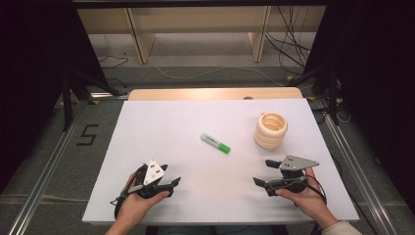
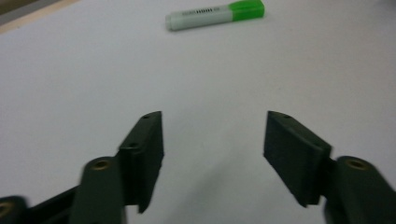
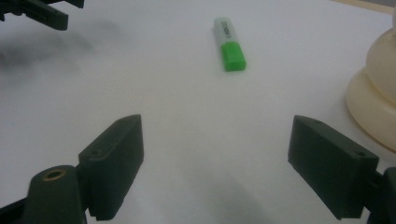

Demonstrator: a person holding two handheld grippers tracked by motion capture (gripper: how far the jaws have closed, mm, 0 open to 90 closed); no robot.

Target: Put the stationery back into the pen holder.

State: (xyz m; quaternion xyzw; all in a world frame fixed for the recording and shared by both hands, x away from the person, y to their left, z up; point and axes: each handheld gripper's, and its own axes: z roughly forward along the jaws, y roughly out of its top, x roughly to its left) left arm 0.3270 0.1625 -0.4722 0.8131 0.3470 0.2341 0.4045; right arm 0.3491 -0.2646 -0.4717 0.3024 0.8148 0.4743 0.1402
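Right gripper view: ringed holder (image 3: 378, 93) edge-cropped.

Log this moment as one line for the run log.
left gripper: open, empty | right gripper: open, empty | green marker: flat mid-table | ribbed cream holder: upright, right of marker

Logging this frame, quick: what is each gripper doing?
Left gripper: open, holding nothing.
Right gripper: open, holding nothing.

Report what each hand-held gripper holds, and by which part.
Nothing. The left hand-held gripper and right hand-held gripper are both open and empty above the table.
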